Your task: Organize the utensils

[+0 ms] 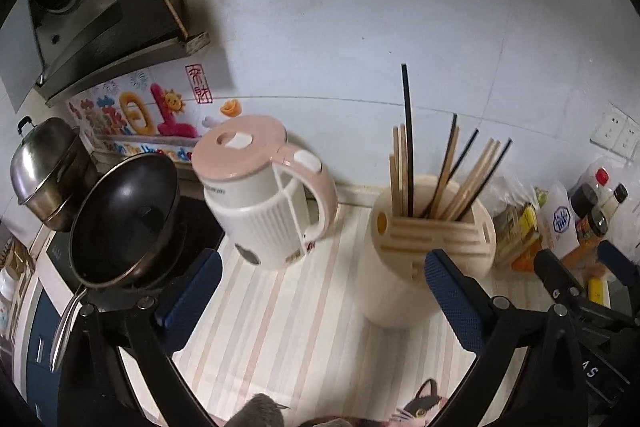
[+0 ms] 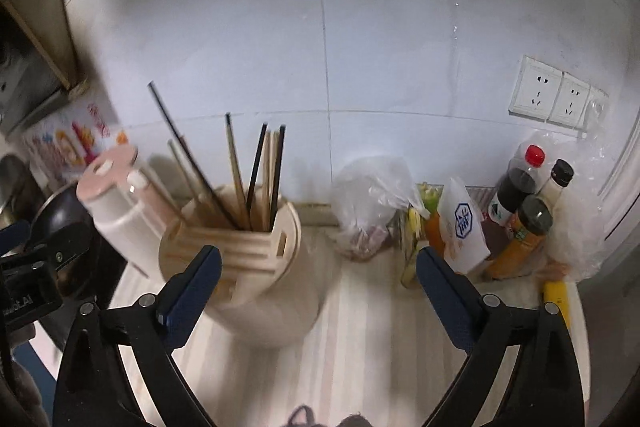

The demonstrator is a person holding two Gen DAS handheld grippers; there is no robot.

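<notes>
Left gripper (image 1: 322, 273) and right gripper (image 2: 318, 269), both with jaws spread wide and empty, above the striped worktop (image 1: 288, 315). The chopsticks (image 1: 440, 171), wooden and black, stand upright in the cream holder (image 1: 404, 275), which sits on the worktop just beside the pink-lidded kettle (image 1: 264, 195).

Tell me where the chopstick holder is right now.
The cream chopstick holder stands on the striped counter, right of the pink-lidded kettle in the left wrist view. In the right wrist view it sits left of the plastic bag.
</notes>
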